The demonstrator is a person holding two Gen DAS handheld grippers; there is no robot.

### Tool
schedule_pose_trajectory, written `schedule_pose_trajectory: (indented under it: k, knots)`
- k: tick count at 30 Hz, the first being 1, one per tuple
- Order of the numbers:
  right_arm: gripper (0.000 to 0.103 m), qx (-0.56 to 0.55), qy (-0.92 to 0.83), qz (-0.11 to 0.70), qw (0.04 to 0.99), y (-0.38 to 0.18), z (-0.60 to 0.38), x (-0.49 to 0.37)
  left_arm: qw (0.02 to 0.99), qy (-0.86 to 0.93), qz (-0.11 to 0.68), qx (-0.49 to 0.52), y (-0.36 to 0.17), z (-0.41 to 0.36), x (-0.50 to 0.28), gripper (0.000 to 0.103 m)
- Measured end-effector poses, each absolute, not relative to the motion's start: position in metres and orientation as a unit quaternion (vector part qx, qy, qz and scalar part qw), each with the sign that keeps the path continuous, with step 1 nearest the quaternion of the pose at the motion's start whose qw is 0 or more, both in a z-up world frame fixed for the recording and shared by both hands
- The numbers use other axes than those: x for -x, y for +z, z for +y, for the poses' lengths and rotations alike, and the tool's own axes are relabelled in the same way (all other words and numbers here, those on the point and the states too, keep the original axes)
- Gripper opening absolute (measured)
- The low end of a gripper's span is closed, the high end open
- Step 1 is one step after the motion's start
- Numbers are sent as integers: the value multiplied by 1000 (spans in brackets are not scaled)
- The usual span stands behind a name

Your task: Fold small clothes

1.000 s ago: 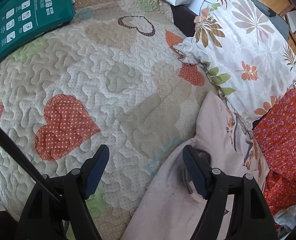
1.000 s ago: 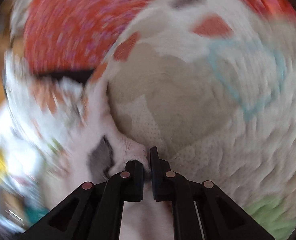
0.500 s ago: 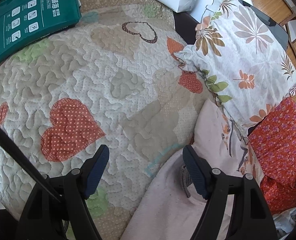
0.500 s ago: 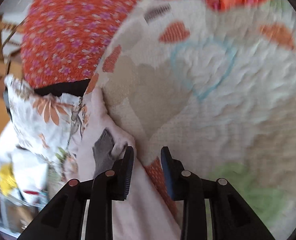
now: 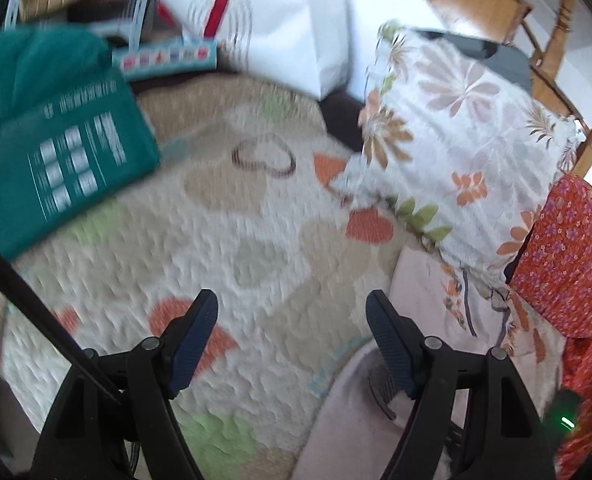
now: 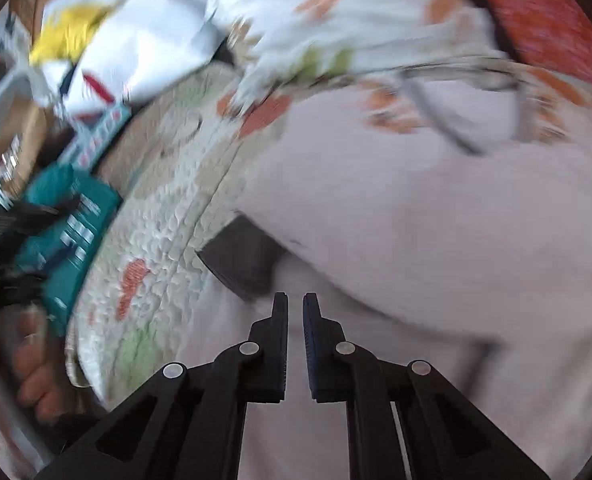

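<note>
A pale pink small garment (image 6: 436, 240) with a grey cuff (image 6: 241, 258) lies on the quilt. It also shows in the left wrist view (image 5: 360, 412) at lower right, grey cuff (image 5: 380, 390) by my right finger. My left gripper (image 5: 291, 320) is open and empty above the heart-patterned quilt (image 5: 223, 240). My right gripper (image 6: 295, 308) hovers over the pink garment with its jaws nearly together, a thin gap between them, nothing held. The right wrist view is blurred.
A floral pillow (image 5: 456, 152) and red floral fabric (image 5: 564, 264) lie to the right. A green package (image 5: 55, 164) sits at the quilt's far left. White bags (image 5: 296, 20) and a wooden chair (image 5: 556, 40) stand behind. A hand (image 6: 27, 364) shows at lower left.
My right gripper let go of the garment, opened, swung over the pink cloth and narrowed again. My left gripper pulled back and tilted up, still open.
</note>
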State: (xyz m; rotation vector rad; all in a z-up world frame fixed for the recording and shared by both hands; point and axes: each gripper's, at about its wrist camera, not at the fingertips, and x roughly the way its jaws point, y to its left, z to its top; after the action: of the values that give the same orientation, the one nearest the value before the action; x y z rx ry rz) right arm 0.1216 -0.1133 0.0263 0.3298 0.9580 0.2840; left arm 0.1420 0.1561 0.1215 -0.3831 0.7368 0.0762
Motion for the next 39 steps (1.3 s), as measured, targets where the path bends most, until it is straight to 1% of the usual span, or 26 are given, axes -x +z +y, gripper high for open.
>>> schedule_pose_trajectory:
  k: [2,3,5,7,9,11,15,19,23,26,27,29,30,31,34,39]
  knots:
    - [9,-110,111,471,868,11,-86,-149,929,51,323,175,134,160,-135,85]
    - [9,-100,97,476,868,6,-79,-161,937,61,299,169,140,162,-130,87]
    - [9,-104,81,477,869,-3,-68,-180,947,75,269,160,149,164,-124,97]
    - [9,-115,89,474,868,0,-56,-185,956,88,237,149,158,166,-115,103]
    - [9,-124,146,487,852,2,-40,-187,961,86,216,151,163,168,-111,103]
    - [9,-111,197,500,836,6,-24,-177,962,74,206,165,165,172,-108,103]
    - [9,-107,215,472,849,34,-41,-150,956,72,215,185,163,177,-105,103]
    - [9,-113,118,432,887,58,-101,-142,944,57,271,179,151,169,-116,103]
    - [9,-107,6,440,892,47,-166,-139,941,44,285,175,142,158,-117,103]
    - [9,-129,-46,440,888,45,-225,-120,940,38,295,169,137,152,-117,103]
    - [10,-136,-65,435,888,47,-243,-113,938,36,300,169,135,150,-118,103]
    - [20,-159,-104,424,886,53,-286,-99,935,33,307,173,133,148,-121,103]
    - [33,-169,-121,419,884,54,-303,-94,934,30,311,176,131,145,-123,103]
    - [41,-180,-136,415,881,54,-321,-89,932,28,314,177,129,143,-124,103]
    - [42,-199,-157,419,872,47,-356,-83,931,22,323,170,125,134,-127,103]
    - [42,-203,-143,437,865,28,-357,-93,932,17,333,142,118,118,-131,103]
